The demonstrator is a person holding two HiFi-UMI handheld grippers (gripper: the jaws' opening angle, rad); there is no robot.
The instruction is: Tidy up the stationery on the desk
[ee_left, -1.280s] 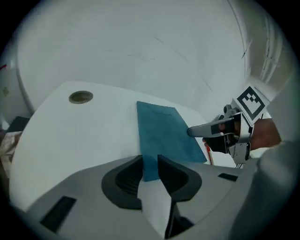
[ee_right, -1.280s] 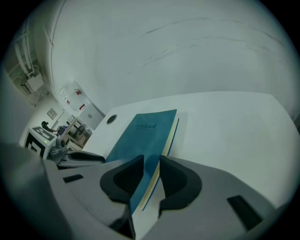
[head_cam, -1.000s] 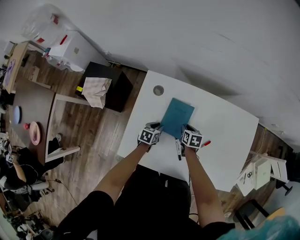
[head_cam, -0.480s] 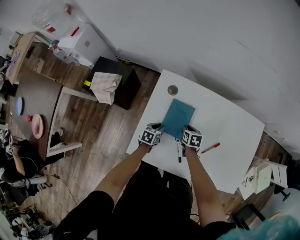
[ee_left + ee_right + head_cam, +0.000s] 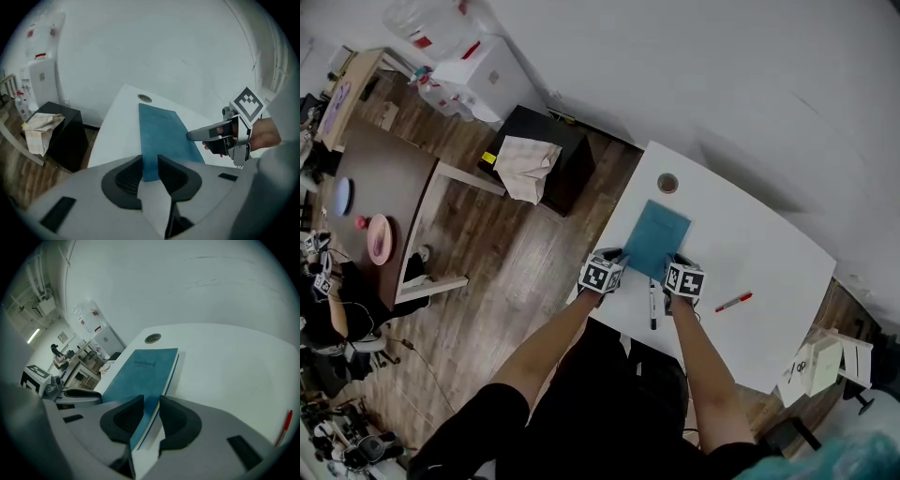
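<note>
Left hand-held gripper (image 5: 150, 172) and right hand-held gripper (image 5: 149, 420) clamped on near notebook (image 5: 656, 236) corners, presumably for square, level shifting across the table (image 5: 769, 248).

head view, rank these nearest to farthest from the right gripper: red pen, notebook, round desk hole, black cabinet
1. notebook: gripped by the right gripper itself.
2. red pen: on the desk, to its right.
3. round desk hole: beyond the notebook's far end.
4. black cabinet: on the floor, far left.
</note>
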